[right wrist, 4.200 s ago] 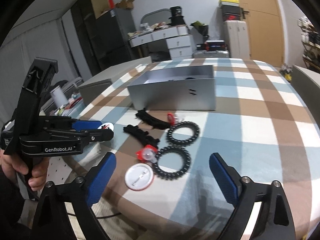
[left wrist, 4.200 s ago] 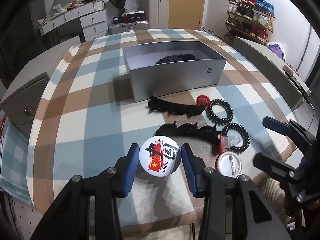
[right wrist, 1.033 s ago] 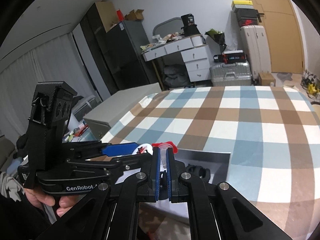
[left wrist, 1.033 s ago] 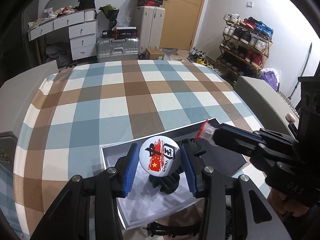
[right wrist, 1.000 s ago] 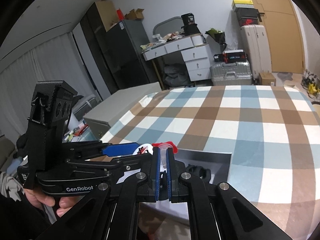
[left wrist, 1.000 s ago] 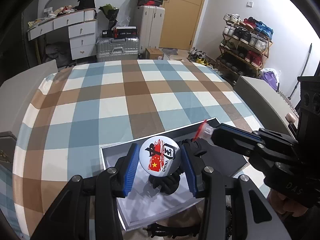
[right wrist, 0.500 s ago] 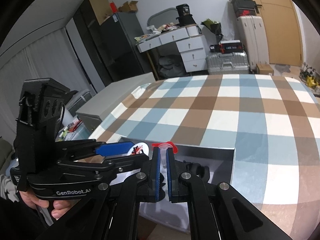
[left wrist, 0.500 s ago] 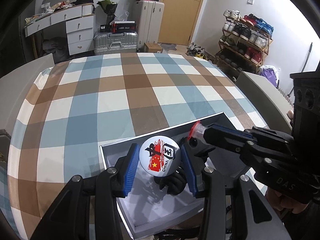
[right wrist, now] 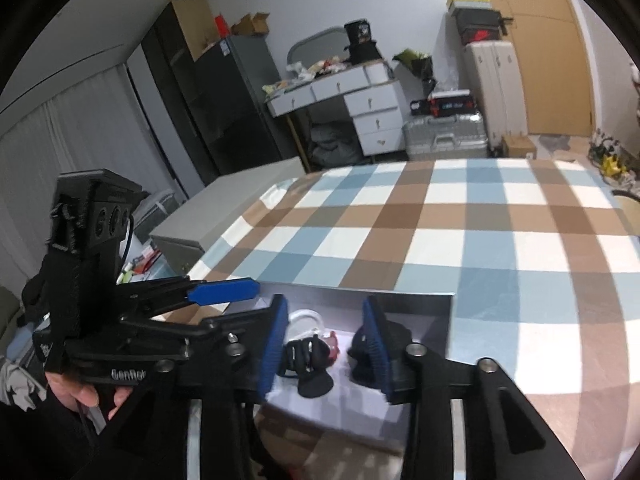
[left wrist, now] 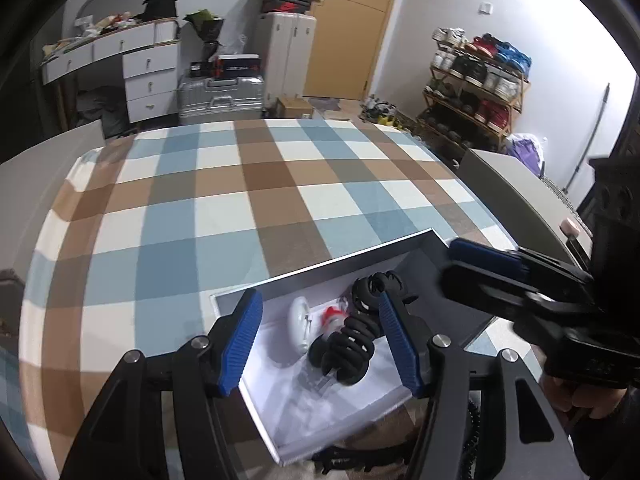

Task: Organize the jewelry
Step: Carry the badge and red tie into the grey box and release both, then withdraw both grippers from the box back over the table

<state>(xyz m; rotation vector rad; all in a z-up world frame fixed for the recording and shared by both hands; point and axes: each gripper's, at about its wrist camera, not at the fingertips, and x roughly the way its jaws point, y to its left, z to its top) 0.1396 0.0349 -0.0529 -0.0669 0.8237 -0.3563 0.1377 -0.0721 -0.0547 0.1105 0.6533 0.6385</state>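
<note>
A grey open box (left wrist: 328, 266) with a white floor sits on the checked table. In it lie a white round badge (left wrist: 299, 322), a small red clip (left wrist: 332, 314) and a black coiled hair tie (left wrist: 348, 344). My left gripper (left wrist: 320, 340) is open and empty just above the box. My right gripper (right wrist: 326, 344) is open and empty over the same box (right wrist: 420, 300), where the badge (right wrist: 302, 318), red clip (right wrist: 332, 344) and black hair tie (right wrist: 308, 364) show. The right gripper's fingers (left wrist: 484, 256) reach in from the right.
The blue, brown and white checked tablecloth (left wrist: 248, 200) stretches beyond the box. More black hair pieces (left wrist: 348, 458) lie on the table in front of the box. A grey cabinet (right wrist: 224, 216) stands left of the table, a shoe rack (left wrist: 476, 84) at the far right.
Both grippers have opened. The round badge has left my left gripper and the red clip my right; both now lie in the box.
</note>
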